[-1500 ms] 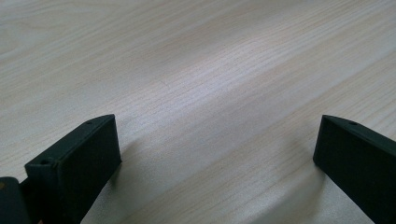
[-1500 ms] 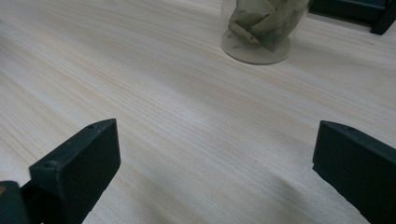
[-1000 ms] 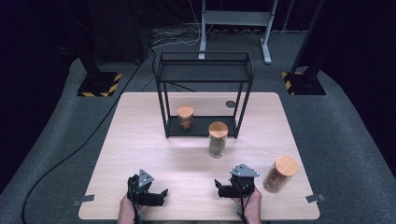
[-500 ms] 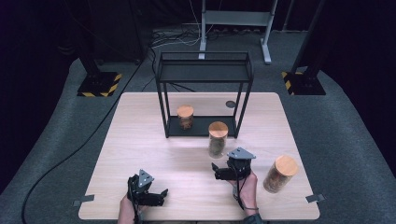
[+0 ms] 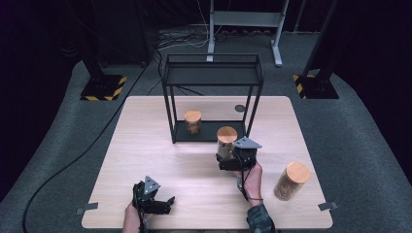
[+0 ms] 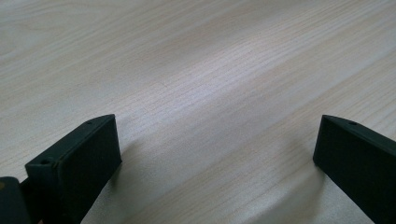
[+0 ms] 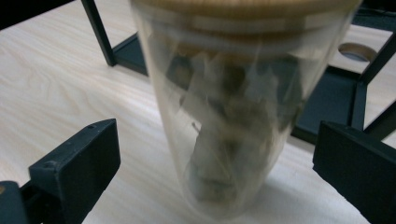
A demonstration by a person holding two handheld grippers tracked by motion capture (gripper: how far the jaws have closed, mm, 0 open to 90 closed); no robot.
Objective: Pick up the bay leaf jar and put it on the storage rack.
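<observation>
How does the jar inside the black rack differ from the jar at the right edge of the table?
The rack jar is shorter and stands on the rack's bottom shelf; the right jar is taller and stands on the bare table. Both have clear walls, wooden lids and brownish contents.

the table (image 5: 145,145) is pale wood with fine grain and a smooth matt finish. the jar (image 7: 229,116) is clear glossy glass under a light wooden lid (image 5: 227,134), and the rack (image 5: 212,73) looks like thin matt black metal. the right gripper (image 7: 215,172) has matt black plastic-looking jaws.
</observation>
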